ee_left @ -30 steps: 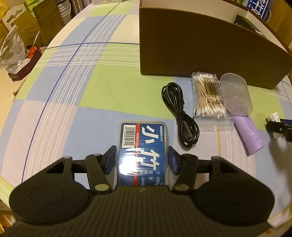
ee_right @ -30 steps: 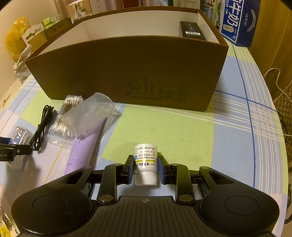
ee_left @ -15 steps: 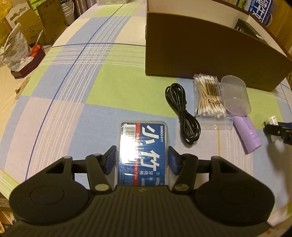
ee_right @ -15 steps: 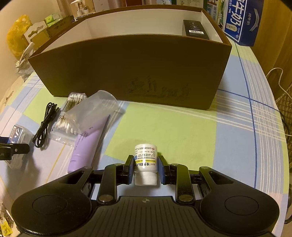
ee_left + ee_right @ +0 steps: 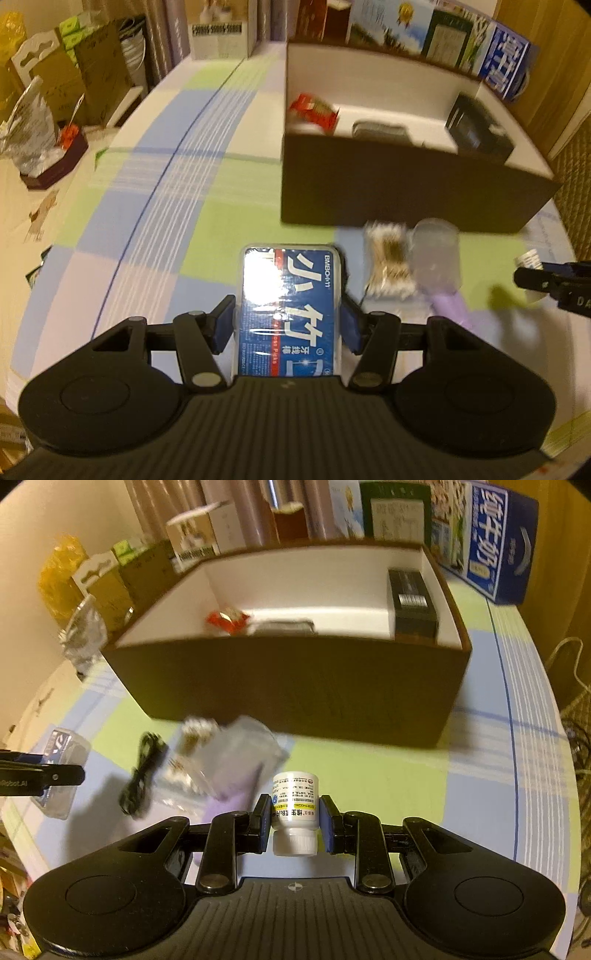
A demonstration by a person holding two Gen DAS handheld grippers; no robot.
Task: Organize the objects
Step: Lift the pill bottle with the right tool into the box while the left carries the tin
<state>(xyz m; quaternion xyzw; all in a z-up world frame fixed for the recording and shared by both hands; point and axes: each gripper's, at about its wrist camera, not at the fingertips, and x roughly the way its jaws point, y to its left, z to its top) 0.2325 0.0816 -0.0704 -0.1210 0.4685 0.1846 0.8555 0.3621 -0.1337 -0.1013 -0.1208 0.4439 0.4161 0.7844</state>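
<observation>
My left gripper (image 5: 288,325) is shut on a clear blue floss-pick box (image 5: 290,295), held above the checked tablecloth. A small white pill bottle (image 5: 295,805) with its cap toward the camera is clamped in my right gripper (image 5: 294,821), also off the table. Ahead of both stands the brown cardboard box (image 5: 406,192) with a white inside (image 5: 314,587); in it lie a red packet (image 5: 225,622), a grey flat item (image 5: 284,626) and a black box (image 5: 412,602). Each gripper shows at the edge of the other's view, the left one (image 5: 55,775) and the right one (image 5: 546,280).
On the cloth before the box lie a black cable (image 5: 142,771), a bag of cotton swabs (image 5: 388,258), a clear plastic cup (image 5: 436,254) and a purple tube (image 5: 450,306). A blue milk carton (image 5: 495,542) and other boxes stand behind. The table edge curves away on the left.
Both grippers have risen with their objects, so the inside of the brown box has come into view. The items on the cloth look lower and blurred.
</observation>
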